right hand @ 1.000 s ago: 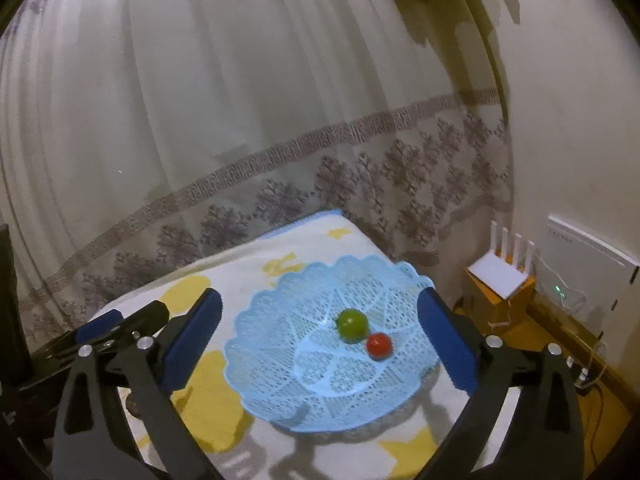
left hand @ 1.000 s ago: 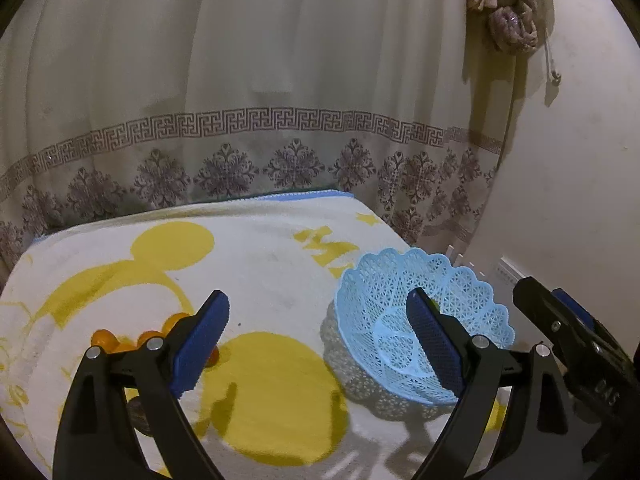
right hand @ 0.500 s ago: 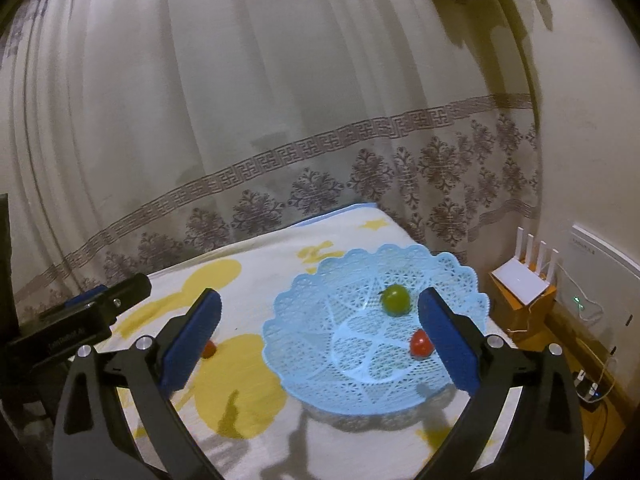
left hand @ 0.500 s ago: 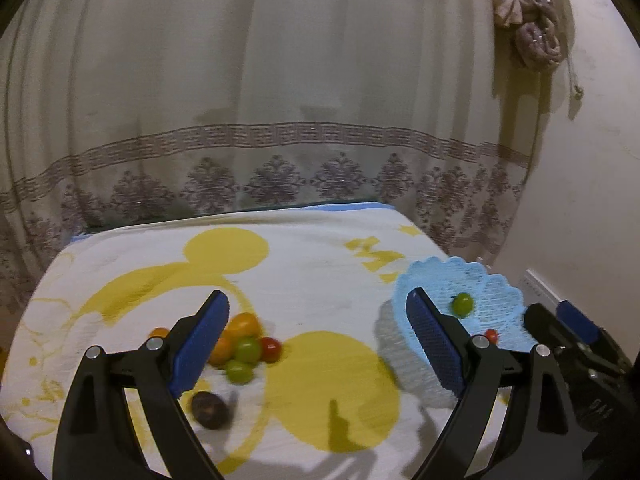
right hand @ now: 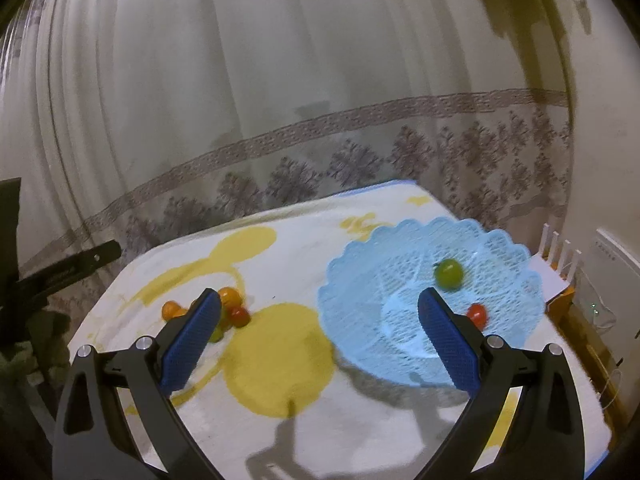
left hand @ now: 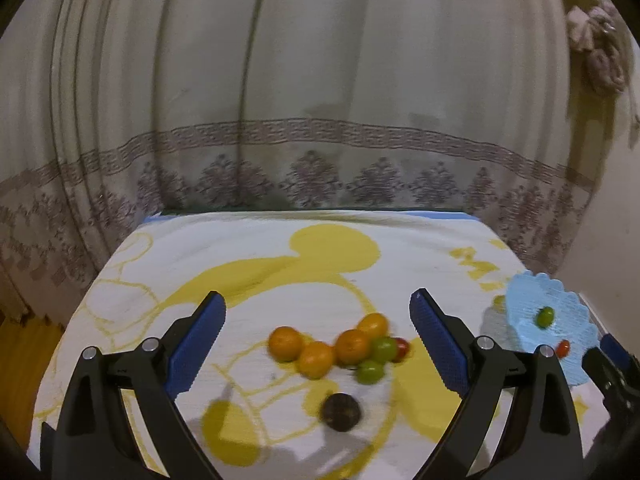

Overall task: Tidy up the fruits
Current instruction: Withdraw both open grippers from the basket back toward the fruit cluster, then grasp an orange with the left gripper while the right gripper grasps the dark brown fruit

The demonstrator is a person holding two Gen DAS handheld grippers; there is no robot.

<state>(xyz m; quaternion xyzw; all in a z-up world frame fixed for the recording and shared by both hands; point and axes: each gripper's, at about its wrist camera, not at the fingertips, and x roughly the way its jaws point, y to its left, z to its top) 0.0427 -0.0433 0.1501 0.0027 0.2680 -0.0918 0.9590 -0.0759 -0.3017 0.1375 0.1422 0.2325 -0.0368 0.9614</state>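
Observation:
A heap of fruit lies on the white and yellow cloth: several oranges [left hand: 316, 354], two green fruits [left hand: 370, 371], a red tomato [left hand: 402, 347] and a dark round fruit [left hand: 340, 412]. My left gripper [left hand: 318, 344] hovers open above the heap, nothing between its fingers. The pale blue lace basket [right hand: 400, 264] stands to the right and holds a green fruit [right hand: 449, 273] and a red tomato [right hand: 477, 314]. My right gripper [right hand: 318, 340] is open over the basket's left rim. In the right wrist view the fruit heap [right hand: 230, 306] sits partly behind the left finger.
A patterned curtain [left hand: 320, 100] hangs close behind the table. The table's edges drop off left and right. A white router [right hand: 554, 258] and wall socket [right hand: 612, 256] sit low on the right, beside the basket.
Both grippers have swung left and pulled back from the basket. The fruit heap has come between the left gripper's fingers in its view; the basket has slid to the right edge.

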